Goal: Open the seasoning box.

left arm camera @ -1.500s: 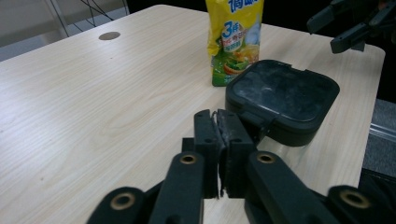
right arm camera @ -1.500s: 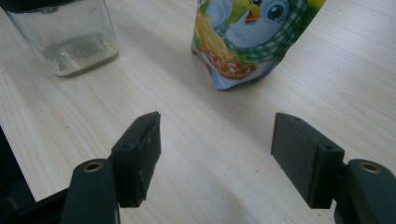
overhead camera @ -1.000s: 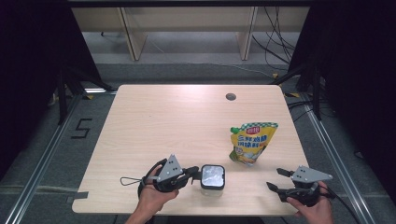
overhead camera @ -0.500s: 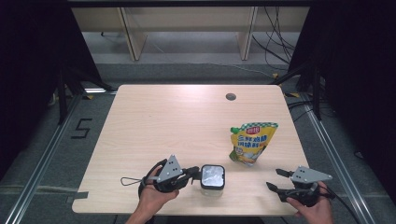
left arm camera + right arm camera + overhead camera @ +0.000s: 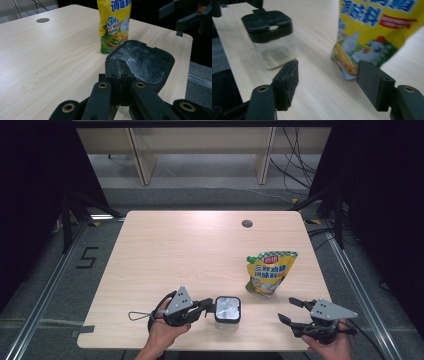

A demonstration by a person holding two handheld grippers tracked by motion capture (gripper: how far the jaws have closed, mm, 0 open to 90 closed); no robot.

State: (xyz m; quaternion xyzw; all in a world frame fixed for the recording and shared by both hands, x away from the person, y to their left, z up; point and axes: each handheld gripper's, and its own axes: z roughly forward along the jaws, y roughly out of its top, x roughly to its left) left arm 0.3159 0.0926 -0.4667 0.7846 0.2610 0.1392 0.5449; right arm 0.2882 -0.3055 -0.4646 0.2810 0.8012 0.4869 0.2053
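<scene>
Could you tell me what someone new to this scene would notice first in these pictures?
Probably the bright yellow seasoning pouch standing upright toward the right of the pale wooden table. Next comes the small clear jar with its black lid near the front edge; the left gripper is shut on the lid's rim, while the right gripper waits open beside the pouch, its jaws closing a little on nothing.

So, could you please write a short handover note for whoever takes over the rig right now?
Left gripper: shut on the edge of the jar's black lid, steady.
Right gripper: open, holding nothing; its jaws have just been closing a little.
Jar: near the front edge of the table, upright, lid on.
Yellow pouch: standing right of the jar, untouched.
Done: lid gripped.
Left: probably open the jar and pick up the pouch.
</scene>
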